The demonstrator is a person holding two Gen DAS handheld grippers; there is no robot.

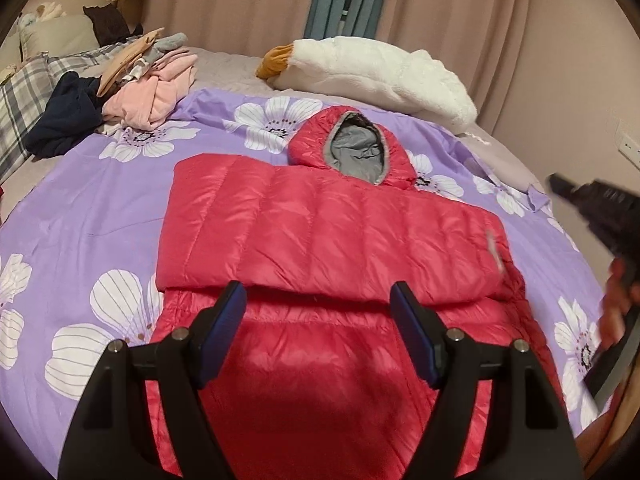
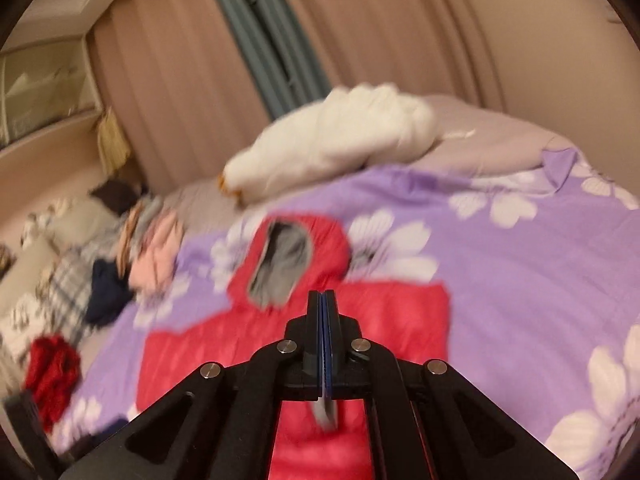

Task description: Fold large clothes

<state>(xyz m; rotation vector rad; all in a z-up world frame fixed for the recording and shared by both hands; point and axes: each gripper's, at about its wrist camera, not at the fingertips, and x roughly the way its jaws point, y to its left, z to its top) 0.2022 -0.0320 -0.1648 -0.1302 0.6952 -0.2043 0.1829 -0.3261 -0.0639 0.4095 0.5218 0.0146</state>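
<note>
Here, puffy quilted red jacket [image 1: 320, 232], folded, on smooth floral bedspread [image 1: 100, 208].

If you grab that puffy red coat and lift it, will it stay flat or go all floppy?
Probably floppy: the red coat already lies folded over itself on the purple flowered cover, so it bends easily. Its quilted, puffy panels suggest it is light for its bulk. The shiny fabric looks slippery, so a shallow pinch by the left gripper might slide off.
</note>
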